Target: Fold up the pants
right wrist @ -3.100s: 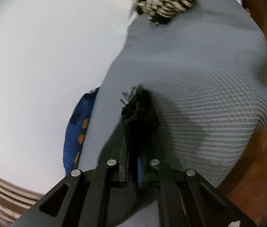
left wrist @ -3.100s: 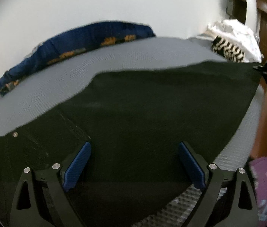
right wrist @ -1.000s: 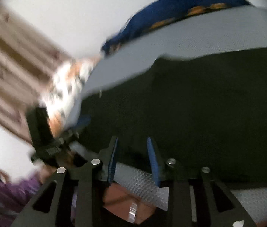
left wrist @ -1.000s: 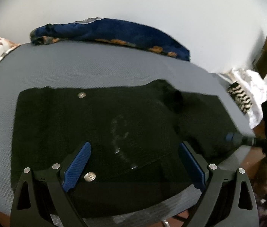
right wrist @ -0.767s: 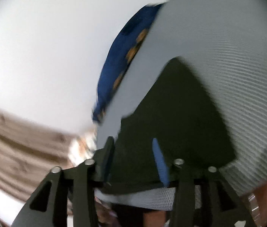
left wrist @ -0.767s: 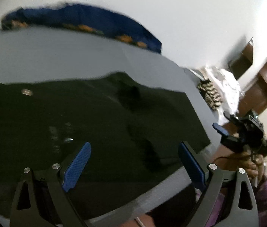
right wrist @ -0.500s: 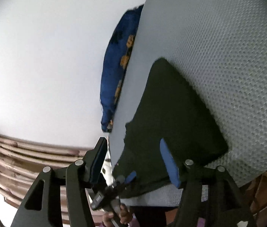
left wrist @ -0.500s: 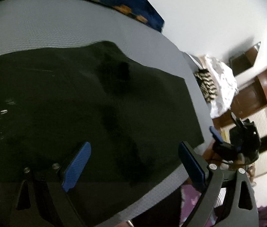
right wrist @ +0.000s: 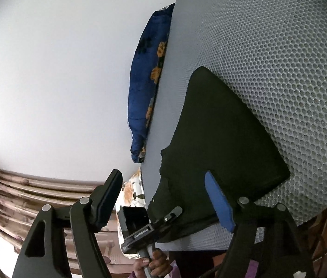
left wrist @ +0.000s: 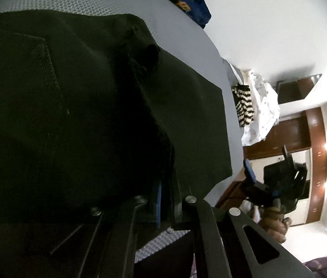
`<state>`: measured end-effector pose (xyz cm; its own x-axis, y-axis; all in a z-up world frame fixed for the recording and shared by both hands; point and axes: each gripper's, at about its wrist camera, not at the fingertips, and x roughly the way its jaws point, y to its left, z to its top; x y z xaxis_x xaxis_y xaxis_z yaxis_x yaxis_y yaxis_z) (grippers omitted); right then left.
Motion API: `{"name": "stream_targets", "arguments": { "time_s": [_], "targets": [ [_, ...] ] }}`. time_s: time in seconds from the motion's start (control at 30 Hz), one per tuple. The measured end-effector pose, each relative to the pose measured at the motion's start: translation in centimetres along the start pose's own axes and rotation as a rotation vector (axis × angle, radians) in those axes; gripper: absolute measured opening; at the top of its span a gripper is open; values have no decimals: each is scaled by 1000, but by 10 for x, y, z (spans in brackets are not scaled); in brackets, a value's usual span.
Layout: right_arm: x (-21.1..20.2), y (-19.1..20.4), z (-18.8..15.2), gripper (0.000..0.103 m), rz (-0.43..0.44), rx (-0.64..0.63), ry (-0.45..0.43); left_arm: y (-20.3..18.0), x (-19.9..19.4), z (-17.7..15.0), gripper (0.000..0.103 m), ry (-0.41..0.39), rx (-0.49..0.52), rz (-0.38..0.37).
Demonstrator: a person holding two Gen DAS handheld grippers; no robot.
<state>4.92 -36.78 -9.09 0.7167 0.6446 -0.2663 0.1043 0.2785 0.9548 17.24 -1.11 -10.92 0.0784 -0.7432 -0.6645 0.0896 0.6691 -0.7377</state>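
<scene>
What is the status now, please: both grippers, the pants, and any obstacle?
Left gripper shut on black pants at near edge. Right gripper open, jaws just opening, nothing between. Pants folded flat on grey mat. No obstacle.

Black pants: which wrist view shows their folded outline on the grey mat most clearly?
The right wrist view. There the black pants lie as a compact dark shape with clear edges against the grey mat. In the left wrist view the pants fill most of the frame, dark and cropped at the left, with only the right edge readable.

Matt black cloth pants (left wrist: pixel 82 97), dimpled grey mesh surface (right wrist: pixel 267 46)
</scene>
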Motion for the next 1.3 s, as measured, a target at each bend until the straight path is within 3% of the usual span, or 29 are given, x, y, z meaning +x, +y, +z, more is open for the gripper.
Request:
{"name": "stream_targets", "arguments": {
  "time_s": [0.17,0.3,0.37,0.47,0.53,0.67,0.73,0.8,0.87,0.9,1.13,1.17,1.2,1.23,1.3],
  "targets": [
    [4,0,0,74,-13,6,-2,-11,-10,-5,5,-21,-7,-14],
    [7,-3,1,75,-16,15,-5,-13,-6,-11,5,-15,43,46],
    [7,-3,1,76,-25,13,-3,-6,0,-12,5,-2,9,42],
    [9,-3,2,76,-27,18,-2,-2,6,-11,6,-34,34,134],
    [9,-3,3,77,-36,8,0,2,6,-10,7,-30,16,95],
    [14,0,2,77,-53,-9,7,1,5,-7,10,7,24,95],
    [19,5,0,77,-67,-38,14,-2,2,-7,18,11,19,100],
    [22,11,-2,77,-87,-76,12,-8,-4,-9,47,-14,30,98],
    [27,16,-2,77,-109,-116,14,-15,-14,-14,65,-83,66,126],
    [30,16,-2,77,-121,-123,17,-18,-16,-17,68,-105,90,137],
    [46,8,-4,77,-136,-86,59,-12,-5,-15,65,-59,44,39],
    [47,9,-4,77,-139,-89,55,-13,-3,-14,42,-46,44,32],
    [48,9,-4,77,-140,-89,49,-14,2,-14,8,-25,53,49],
    [47,8,-3,77,-141,-86,47,-15,5,-14,6,-15,67,74],
    [45,6,-2,77,-139,-77,46,-12,3,-14,7,-23,38,43]
  ]
}}
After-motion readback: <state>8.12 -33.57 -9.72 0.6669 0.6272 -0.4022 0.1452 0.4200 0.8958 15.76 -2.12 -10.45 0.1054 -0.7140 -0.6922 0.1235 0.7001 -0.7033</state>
